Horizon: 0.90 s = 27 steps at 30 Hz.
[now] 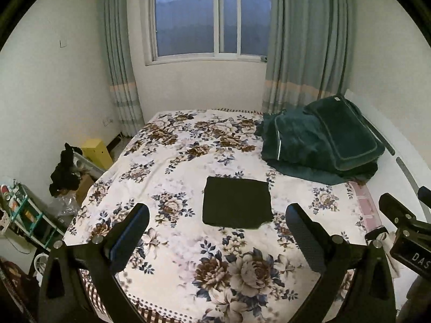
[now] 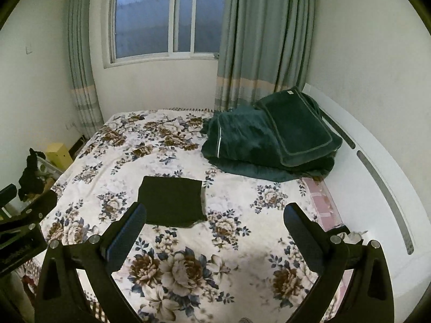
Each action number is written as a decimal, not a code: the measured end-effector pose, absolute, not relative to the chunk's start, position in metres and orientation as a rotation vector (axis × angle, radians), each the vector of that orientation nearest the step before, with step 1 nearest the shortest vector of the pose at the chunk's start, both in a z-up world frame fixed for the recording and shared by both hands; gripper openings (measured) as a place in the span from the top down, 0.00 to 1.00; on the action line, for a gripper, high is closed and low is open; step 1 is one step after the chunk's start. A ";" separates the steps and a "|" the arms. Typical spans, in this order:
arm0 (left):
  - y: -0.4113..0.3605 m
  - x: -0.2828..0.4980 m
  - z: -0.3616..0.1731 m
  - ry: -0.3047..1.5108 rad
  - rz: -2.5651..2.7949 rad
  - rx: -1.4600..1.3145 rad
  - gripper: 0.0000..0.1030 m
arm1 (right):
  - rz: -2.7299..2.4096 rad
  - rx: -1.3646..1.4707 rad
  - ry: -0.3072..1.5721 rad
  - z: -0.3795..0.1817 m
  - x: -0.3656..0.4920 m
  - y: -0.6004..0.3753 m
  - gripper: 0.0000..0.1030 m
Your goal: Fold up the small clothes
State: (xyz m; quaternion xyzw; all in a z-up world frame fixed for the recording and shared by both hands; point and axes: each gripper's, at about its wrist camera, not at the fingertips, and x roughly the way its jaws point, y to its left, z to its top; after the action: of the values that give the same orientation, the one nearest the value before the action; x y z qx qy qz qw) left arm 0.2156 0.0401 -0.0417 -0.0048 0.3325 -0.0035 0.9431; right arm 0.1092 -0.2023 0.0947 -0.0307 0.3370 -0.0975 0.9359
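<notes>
Bedroom bed [image 1: 172, 167] with flowered sheet served as folding surface. Dark cloth [image 1: 237, 206] lay mid-bed, already square, likely folded. Left gripper [image 1: 218, 231] and right gripper [image 2: 215, 231] hovered near it, jaws spread, empty. Green blanket [image 1: 320, 142] heaped aside, clear of work.

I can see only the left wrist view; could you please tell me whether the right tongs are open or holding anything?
Observer: The right tongs are open, with nothing between them, above the floral bedspread.
Operator: Thank you. Where is the black cloth relative to them?
Observer: The black cloth lies flat ahead, in front of their left finger and well clear of the other finger.
Operator: And what lies off to their right side?
Observer: A white headboard with long grey slots runs along that edge of the bed.
</notes>
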 end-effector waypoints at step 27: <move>0.040 0.194 -0.034 0.647 0.035 -0.012 0.00 | -0.142 -0.051 0.692 0.098 0.109 -0.209 0.00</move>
State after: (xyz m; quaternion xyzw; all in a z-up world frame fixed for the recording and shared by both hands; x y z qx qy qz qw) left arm 0.1938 0.0398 -0.0338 -0.0057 0.3177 0.0174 0.9480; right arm 0.1086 -0.2087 0.0984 -0.0250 0.3387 -0.0697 0.9380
